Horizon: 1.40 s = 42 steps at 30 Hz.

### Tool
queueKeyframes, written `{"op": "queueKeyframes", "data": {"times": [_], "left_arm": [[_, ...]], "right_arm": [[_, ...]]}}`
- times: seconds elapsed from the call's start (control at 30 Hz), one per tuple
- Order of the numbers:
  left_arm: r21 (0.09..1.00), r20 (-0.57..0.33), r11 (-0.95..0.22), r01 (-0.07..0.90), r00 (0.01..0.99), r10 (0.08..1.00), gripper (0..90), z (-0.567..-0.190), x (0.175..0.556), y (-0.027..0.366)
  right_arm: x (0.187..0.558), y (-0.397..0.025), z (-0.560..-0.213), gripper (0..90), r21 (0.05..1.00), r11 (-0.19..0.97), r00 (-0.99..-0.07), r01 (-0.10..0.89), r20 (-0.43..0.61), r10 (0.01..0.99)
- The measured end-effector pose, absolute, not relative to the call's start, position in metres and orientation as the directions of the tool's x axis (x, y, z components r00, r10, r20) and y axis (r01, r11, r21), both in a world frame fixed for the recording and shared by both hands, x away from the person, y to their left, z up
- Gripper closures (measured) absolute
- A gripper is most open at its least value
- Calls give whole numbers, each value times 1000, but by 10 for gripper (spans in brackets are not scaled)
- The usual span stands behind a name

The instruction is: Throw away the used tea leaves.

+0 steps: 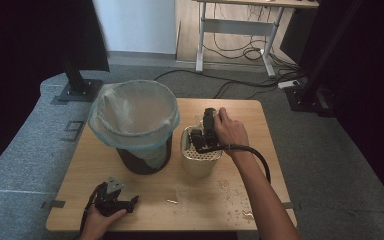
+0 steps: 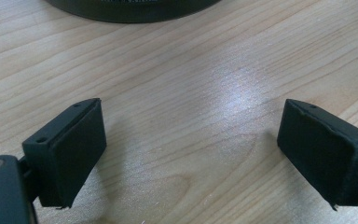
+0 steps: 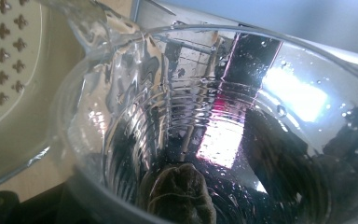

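My right gripper (image 1: pixel 206 131) is clamping a clear plastic cup (image 3: pixel 205 121), tipping it mouth-first over the perforated strainer (image 1: pixel 200 160) near the table's (image 1: pixel 260 150) middle. My left gripper (image 1: pixel 114 199) is resting wide open, empty, by the front edge.

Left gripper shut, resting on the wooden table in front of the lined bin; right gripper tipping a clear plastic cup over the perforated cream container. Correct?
Not quite: the left gripper is open. The left gripper view shows its jaws wide apart over the bare light wooden table. The rest holds: the right gripper tips the clear plastic cup over the perforated cream container, beside the black bin with a pale bag liner.
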State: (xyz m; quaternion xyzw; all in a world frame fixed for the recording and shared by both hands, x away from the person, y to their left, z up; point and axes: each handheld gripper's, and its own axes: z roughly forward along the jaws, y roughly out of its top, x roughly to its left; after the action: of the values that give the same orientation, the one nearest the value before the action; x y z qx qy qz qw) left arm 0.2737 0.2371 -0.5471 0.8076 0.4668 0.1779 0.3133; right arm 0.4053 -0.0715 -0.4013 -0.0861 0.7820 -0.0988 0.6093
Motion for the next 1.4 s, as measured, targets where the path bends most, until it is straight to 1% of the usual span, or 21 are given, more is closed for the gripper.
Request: {"op": "queueKeyframes", "data": {"times": [0.27,0.4,0.53,0.67,0.87,0.93,0.97,1.0,1.03,1.17,1.23,1.27,1.3,1.37,1.4], "left_arm": [[672,-5,-368,642,501,865,74,-547,274,237],[672,-5,-368,642,501,865,74,-547,274,237],[672,-4,-368,642,501,866,74,-547,274,237],[673,-5,-366,642,499,866,74,-547,274,237],[673,-5,-366,642,499,866,74,-547,274,237],[674,-5,-366,642,499,866,73,-547,274,237],[673,-5,-366,642,500,866,73,-547,274,237],[673,-5,-366,642,500,866,73,-547,274,237],[673,-5,-366,642,500,866,73,-547,274,237],[673,-5,-367,642,501,866,73,-547,274,237],[673,-6,-368,642,502,865,73,-547,274,237],[673,-6,-368,641,503,864,73,-547,274,237],[673,-6,-368,641,503,864,73,-547,274,237],[672,-5,-371,641,505,863,73,-547,274,237],[671,-5,-371,642,505,863,73,-547,274,237]], "right_arm": [[405,-73,-404,416,-312,950,-221,-12,-926,-307],[405,-71,-406,416,-360,933,-207,-10,-912,-354],[406,-68,-408,417,-438,898,-177,-25,-883,-436],[405,-66,-410,420,-505,863,-148,-13,-852,-502],[404,-58,-415,427,-658,753,-89,-20,-749,-656],[404,-56,-418,429,-681,732,-70,-8,-730,-680],[404,-55,-420,429,-701,713,-72,0,-711,-699],[405,-53,-421,429,-740,673,-59,2,-672,-739],[405,-51,-421,429,-753,658,-53,5,-658,-752],[402,-44,-417,428,-707,707,-53,-24,-705,-707],[401,-43,-412,427,-667,744,-73,-43,-740,-668],[399,-45,-412,426,-593,804,-104,-45,-798,-594],[399,-46,-411,424,-536,842,-127,-56,-833,-538],[399,-50,-409,420,-427,902,-186,-61,-883,-430],[399,-54,-407,420,-347,936,-219,-52,-911,-350]]}}
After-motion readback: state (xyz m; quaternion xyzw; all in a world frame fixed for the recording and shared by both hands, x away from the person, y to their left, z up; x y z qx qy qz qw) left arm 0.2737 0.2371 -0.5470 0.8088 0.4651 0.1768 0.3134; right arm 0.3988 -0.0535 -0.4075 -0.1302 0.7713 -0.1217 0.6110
